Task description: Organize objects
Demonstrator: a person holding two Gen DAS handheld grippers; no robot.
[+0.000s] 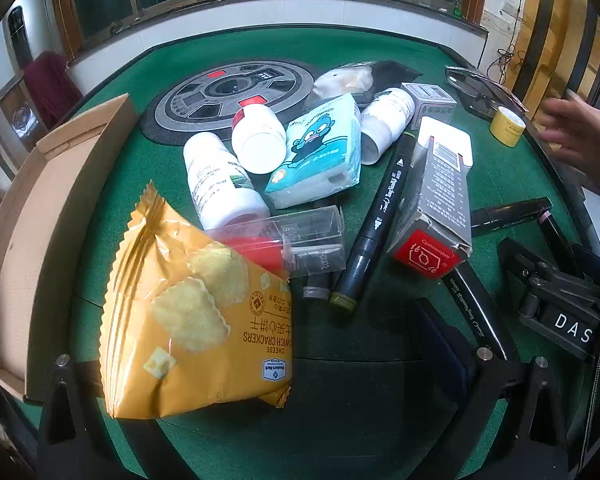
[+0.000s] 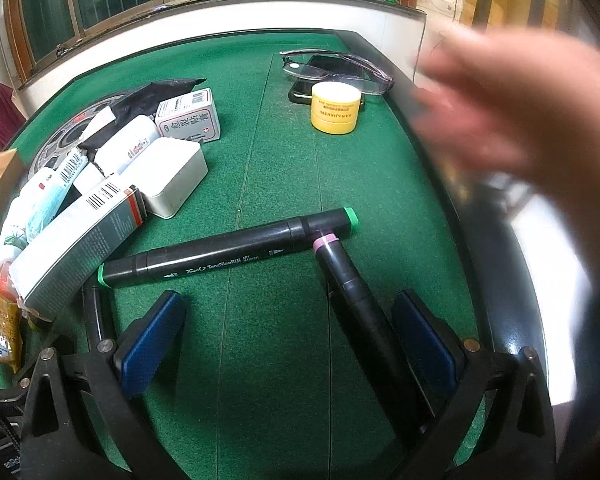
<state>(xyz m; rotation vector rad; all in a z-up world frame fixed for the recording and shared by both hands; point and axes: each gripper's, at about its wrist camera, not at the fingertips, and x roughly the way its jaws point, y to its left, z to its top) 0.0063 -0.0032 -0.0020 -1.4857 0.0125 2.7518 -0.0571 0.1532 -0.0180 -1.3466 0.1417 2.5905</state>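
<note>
In the left wrist view a yellow cheese cracker bag (image 1: 192,320) lies between the wide-apart fingers of my left gripper (image 1: 268,344), which is open; the bag hides the left pad. Beyond it is a heap: white bottles (image 1: 220,184), a teal tissue pack (image 1: 320,152), a clear plastic box (image 1: 300,236), a black marker (image 1: 380,216) and a grey carton with a red end (image 1: 436,216). My right gripper (image 2: 290,304) is open over the green felt. A pink-tipped black marker (image 2: 352,296) lies between its pads, near the right pad (image 2: 428,344). A green-capped marker (image 2: 228,252) lies crosswise ahead.
An open cardboard box (image 1: 28,240) stands at the left table edge. A round grey disc (image 1: 236,92) sits mid-table. A yellow jar (image 2: 335,108), glasses (image 2: 340,68) and a phone (image 2: 300,90) lie far right. A person's blurred hand (image 2: 520,120) hovers at the right edge.
</note>
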